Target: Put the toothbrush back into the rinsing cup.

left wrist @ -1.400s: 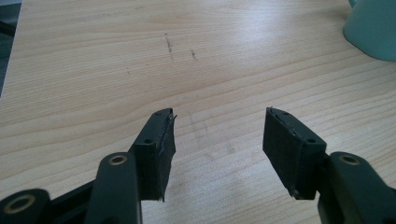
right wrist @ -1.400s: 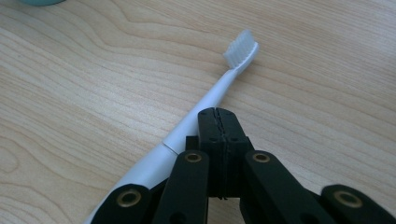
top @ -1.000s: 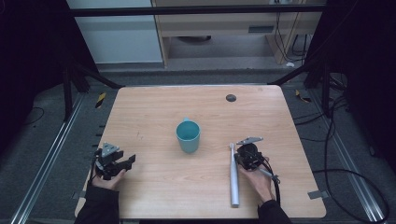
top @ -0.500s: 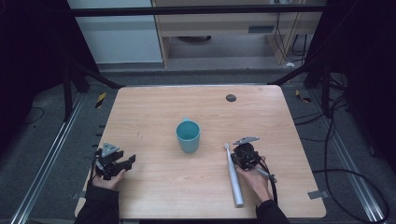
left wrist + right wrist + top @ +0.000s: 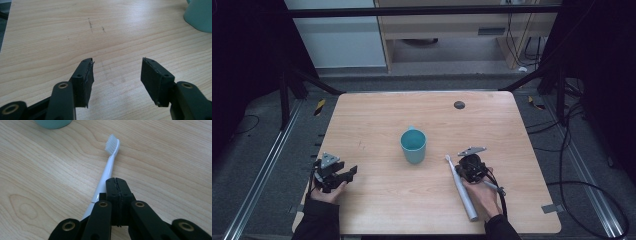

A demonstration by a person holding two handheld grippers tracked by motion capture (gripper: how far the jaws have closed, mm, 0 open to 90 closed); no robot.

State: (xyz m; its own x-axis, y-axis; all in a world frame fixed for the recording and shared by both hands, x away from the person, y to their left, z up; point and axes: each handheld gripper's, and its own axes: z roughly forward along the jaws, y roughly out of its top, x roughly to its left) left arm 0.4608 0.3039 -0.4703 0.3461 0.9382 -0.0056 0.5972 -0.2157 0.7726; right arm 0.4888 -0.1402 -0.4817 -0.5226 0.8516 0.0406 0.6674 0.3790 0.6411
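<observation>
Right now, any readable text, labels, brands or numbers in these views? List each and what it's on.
None readable.
Toothbrush: plain white, no brand visible.
Cup: plain teal, no print.
Table: a few faint pencil-like marks, not letters.
Left gripper and right gripper: black jaws, no markings.
Cabinet behind the table: a dark strip, too small to read.

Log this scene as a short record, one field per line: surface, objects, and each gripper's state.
surface: wooden table
cup: teal, upright, near the table's middle
toothbrush: white, lying flat, head pointing toward the cup, apart from it
left gripper: jaws open, nothing between them, over bare wood
right gripper: jaws shut together, holding nothing, right beside the toothbrush
dark disc: on the table's far side
</observation>
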